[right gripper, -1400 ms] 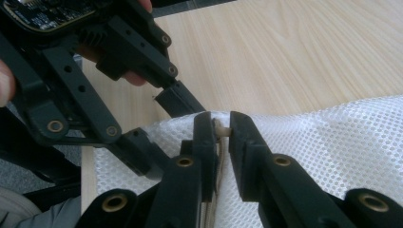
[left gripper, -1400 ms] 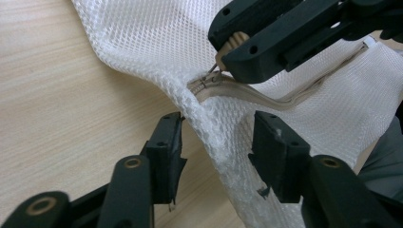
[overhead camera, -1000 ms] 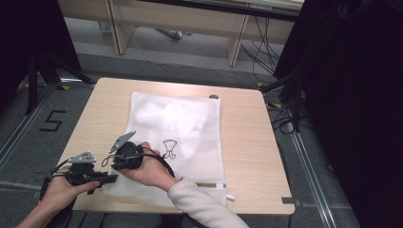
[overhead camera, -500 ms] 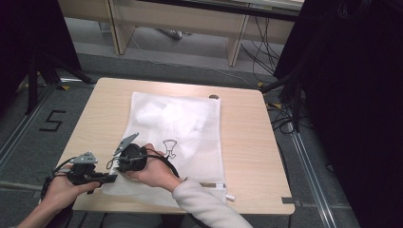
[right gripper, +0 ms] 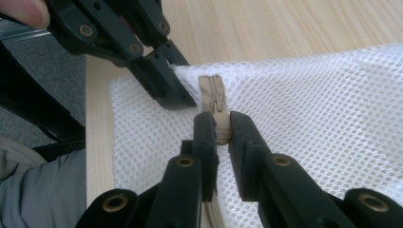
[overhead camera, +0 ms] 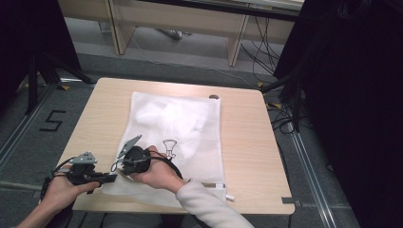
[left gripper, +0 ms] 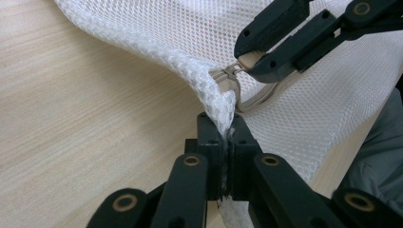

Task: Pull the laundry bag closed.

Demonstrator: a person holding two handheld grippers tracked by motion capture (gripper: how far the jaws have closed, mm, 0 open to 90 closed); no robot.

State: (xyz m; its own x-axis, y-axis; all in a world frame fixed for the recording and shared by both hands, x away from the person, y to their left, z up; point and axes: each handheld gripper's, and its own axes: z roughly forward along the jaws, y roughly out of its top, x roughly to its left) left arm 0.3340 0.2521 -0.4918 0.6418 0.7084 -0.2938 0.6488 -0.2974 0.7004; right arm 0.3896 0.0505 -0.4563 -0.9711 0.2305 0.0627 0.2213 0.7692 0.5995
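My left gripper's (left gripper: 227,156) jaws pinch the corner of the white mesh bag (overhead camera: 180,128); my right gripper's (right gripper: 221,130) jaws clamp the beige zipper pull (right gripper: 220,124) just beside it. I'd keep that corner taut and draw the pull straight along the zipper. The bag lies flat on the pale wooden tabletop (overhead camera: 247,133); grey floor and cables lie beyond.

Right tabletop (overhead camera: 247,137) bare; mesh bag (overhead camera: 190,123) covers middle — flat.
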